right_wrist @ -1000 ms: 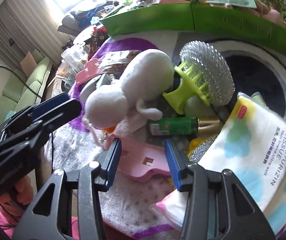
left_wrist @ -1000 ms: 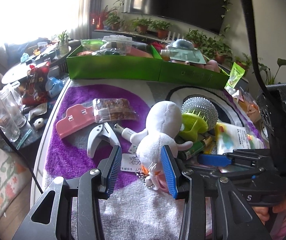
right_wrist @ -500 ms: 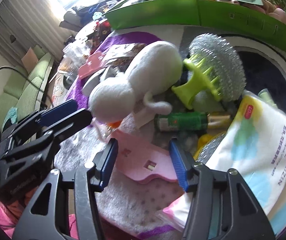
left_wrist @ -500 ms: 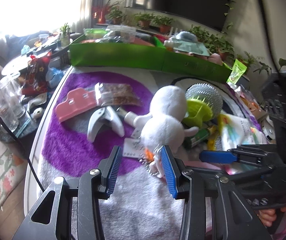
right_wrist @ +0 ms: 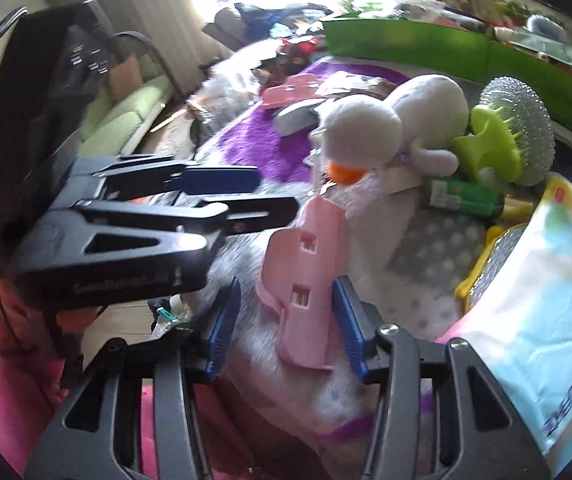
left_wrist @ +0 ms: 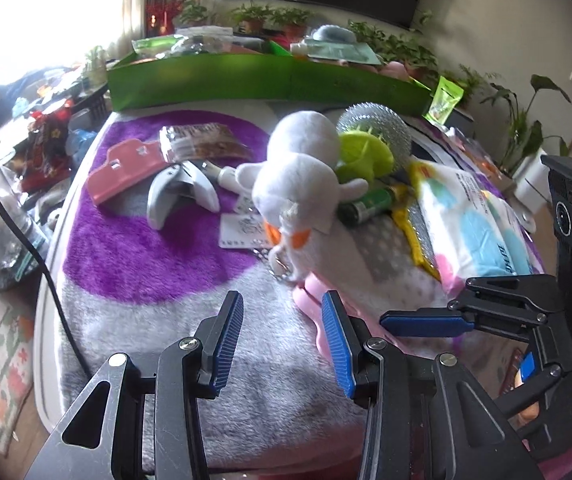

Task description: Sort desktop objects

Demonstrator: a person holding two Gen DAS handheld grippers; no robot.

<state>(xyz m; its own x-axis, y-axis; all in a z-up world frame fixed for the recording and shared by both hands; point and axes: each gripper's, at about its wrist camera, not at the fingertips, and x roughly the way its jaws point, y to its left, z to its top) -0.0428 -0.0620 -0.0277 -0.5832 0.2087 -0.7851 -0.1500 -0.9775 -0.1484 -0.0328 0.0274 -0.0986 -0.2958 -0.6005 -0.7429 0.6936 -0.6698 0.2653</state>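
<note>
Most of the sorting looks still to be done; the green trays (left_wrist: pixel 270 80) at the far edge of the table already hold a heap of items, yet the purple and grey mat (left_wrist: pixel 142 264) stays crowded. On it lie a white plush toy (left_wrist: pixel 302 168), a steel scourer (left_wrist: pixel 374 128), a green bottle (left_wrist: pixel 366 202), a tissue pack (left_wrist: pixel 474 216), a salmon clip (left_wrist: pixel 122 168), a snack packet (left_wrist: pixel 202 144) and a grey clip (left_wrist: pixel 178 192). The right gripper (right_wrist: pixel 286 320) straddles a pale pink clip (right_wrist: pixel 306 276) near the front edge, tilted up on its side; its jaws have just been narrowing, one pad touching the clip, the other apart, so nothing is pinched yet. The left gripper (left_wrist: pixel 282 344) hovers spread and empty above the mat, just beside that clip; the clip seems the next item bound for a tray.
</note>
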